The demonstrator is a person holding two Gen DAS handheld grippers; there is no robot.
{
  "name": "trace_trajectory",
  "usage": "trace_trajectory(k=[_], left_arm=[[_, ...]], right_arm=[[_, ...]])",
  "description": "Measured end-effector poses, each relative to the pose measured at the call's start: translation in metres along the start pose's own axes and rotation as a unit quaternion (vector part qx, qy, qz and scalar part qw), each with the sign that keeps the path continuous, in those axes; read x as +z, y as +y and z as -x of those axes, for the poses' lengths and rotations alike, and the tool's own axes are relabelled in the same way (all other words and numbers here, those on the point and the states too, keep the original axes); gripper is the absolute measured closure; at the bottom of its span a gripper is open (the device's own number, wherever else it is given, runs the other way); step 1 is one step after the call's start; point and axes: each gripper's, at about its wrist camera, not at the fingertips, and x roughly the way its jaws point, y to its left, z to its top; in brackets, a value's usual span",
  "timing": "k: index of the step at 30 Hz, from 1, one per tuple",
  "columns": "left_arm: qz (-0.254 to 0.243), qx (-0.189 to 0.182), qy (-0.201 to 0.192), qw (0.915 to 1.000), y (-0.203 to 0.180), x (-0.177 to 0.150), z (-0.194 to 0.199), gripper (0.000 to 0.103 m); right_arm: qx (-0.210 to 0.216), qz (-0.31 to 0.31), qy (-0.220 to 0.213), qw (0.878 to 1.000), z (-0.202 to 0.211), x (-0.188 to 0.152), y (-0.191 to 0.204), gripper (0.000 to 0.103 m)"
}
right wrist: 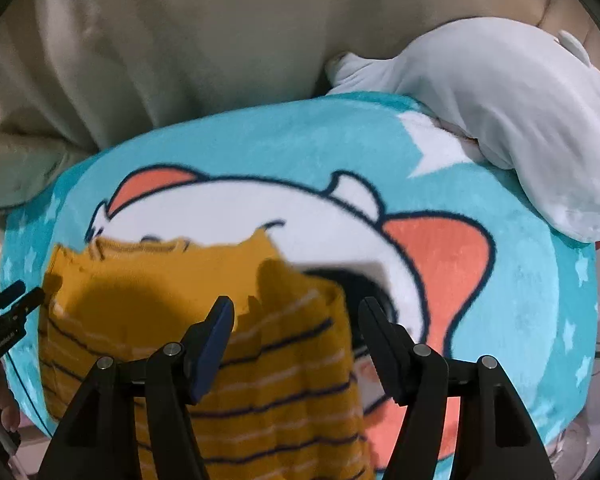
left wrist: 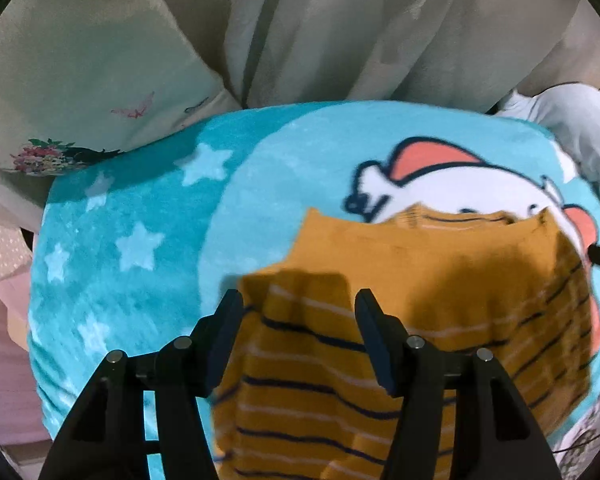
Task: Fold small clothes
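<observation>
Above striped shirt [left wrist: 420,280]: 2 open grippers [left wrist: 298,300] [right wrist: 296,308]

No lettering, label, brand or number can be read anywhere. A small pale print runs along the black hand-held gripper [right wrist: 10,312] at the left edge of the right wrist view, too blurred to read.
</observation>
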Motion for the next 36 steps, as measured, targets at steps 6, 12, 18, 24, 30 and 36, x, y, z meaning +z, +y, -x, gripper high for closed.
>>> trace_trajectory(k=[6,12,18,24,30,36], left_arm=[[-0.005,-0.012,-0.012,0.9998,-0.016,-0.005,0.038,0.045],[-0.002,-0.009,-0.018,0.9998,-0.024,-0.011,0.049,0.044],[0.003,-0.008,-0.019,0.9998,-0.027,-0.018,0.057,0.044],[0.001,-0.006,-0.024,0.9997,-0.029,-0.028,0.066,0.039],[-0.003,0.022,0.01,0.9997,-0.009,-0.069,0.049,0.035],[0.008,0.051,0.057,0.9971,0.031,-0.132,0.027,0.035]], right_arm=[[0.008,0.003,-0.009,1.0,0.024,-0.011,0.007,0.034],[0.014,0.002,-0.014,1.0,0.037,-0.015,0.005,0.034],[0.016,0.006,-0.02,1.0,0.048,-0.02,0.003,0.034],[0.021,0.016,-0.028,0.999,0.058,-0.022,0.005,0.033],[0.055,0.014,0.003,0.998,0.028,-0.063,-0.019,0.026],[0.057,-0.021,0.056,0.997,0.003,-0.137,-0.073,0.026]])
